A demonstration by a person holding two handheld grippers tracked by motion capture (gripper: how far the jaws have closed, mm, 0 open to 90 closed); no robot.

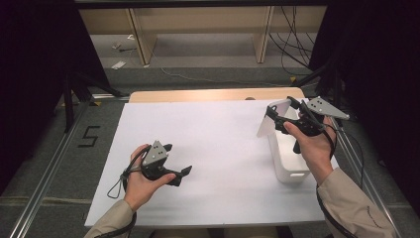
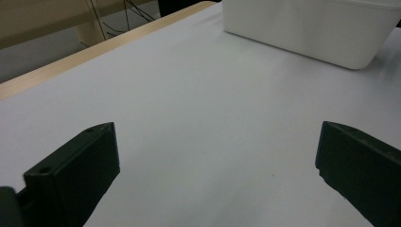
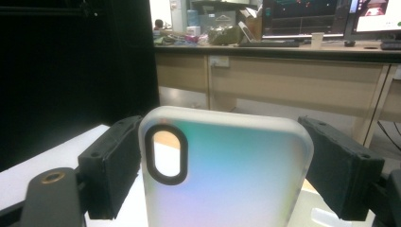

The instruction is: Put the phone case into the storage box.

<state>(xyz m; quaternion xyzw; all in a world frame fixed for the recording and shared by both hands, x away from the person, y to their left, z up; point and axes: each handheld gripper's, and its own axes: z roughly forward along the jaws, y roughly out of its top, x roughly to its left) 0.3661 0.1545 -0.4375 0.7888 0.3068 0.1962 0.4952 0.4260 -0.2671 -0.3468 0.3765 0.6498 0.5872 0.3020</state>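
The left hand (image 1: 141, 181) sits at lower left, its gripper (image 1: 179, 173) low with jaws spread wide. At right, the right hand (image 1: 311, 141) lifts its gripper (image 1: 277, 116) higher, jaws clamped against something's two sides.

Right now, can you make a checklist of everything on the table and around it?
Surface: white sheet over a wooden table, mostly bare.
Job's things: frosted phone case with an oval camera hole, held above a white bin at the table's right side.
Clutter: nothing seen on the sheet.
Grippers: left gripper open, low over the sheet; right gripper shut on the phone case.
Cables: one trails from each gripper; more lie on the floor beyond.
Surroundings: black curtains at both sides, wooden desk legs behind, a floor mark "5".
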